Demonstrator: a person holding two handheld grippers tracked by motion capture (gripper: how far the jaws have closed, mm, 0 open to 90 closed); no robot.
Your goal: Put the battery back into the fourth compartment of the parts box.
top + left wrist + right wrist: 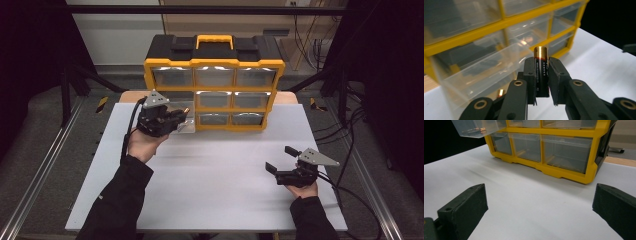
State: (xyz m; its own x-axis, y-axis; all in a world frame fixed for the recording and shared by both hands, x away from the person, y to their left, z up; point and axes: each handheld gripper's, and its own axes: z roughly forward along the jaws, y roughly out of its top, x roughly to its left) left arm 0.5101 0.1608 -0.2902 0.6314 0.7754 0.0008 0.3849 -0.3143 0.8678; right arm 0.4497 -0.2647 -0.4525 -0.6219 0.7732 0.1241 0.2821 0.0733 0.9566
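A yellow and black drawer organizer (215,82) stands at the back of the white table (215,170). One clear drawer (187,126) (481,72) is pulled out of its lower left side. My left gripper (183,116) (542,61) is shut on a black battery with a gold end (541,71) (186,108), upright just above that drawer. Another battery (500,93) lies inside the drawer. My right gripper (280,158) (540,192) is open near the table's right front, with nothing between its jaws. From there the pulled-out drawer (476,128) appears at the upper left.
The organizer (554,150) holds several other clear drawers, all pushed in. Bare white table stretches between the two grippers. Black frame rails (45,170) run along both sides of the table, and cables (350,150) hang at the right.
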